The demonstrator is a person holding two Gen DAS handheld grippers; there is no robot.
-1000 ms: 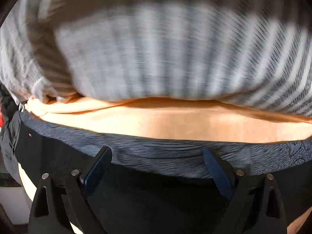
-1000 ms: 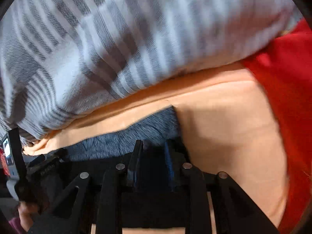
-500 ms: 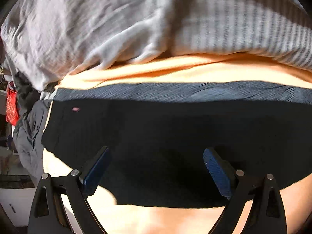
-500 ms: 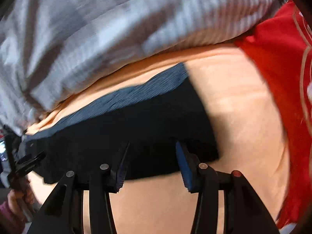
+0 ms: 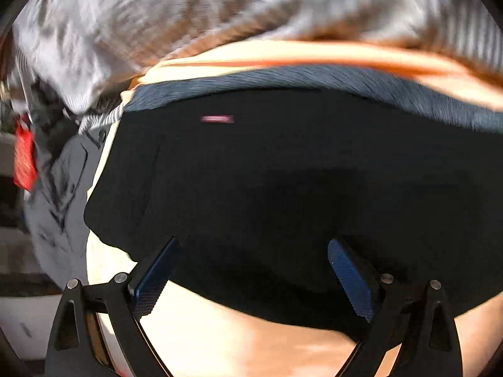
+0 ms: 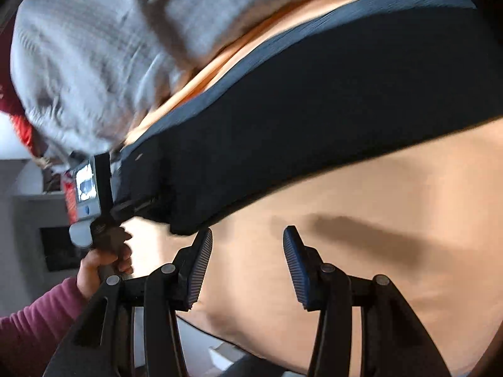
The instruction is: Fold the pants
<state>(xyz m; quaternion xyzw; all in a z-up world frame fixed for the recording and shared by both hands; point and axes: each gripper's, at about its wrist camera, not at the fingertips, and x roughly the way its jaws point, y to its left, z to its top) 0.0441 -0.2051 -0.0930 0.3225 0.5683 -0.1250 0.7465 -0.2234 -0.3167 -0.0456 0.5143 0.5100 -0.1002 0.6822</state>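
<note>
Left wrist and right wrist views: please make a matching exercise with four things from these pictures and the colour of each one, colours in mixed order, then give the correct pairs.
Things:
1. pants
2. sheet under the pants
3. striped cloth behind the pants
4. sleeve of the person

Colours:
A. grey and white
B. magenta
C. black
D. pale orange

Pairs: 1-C, 2-D, 3-A, 4-B
</note>
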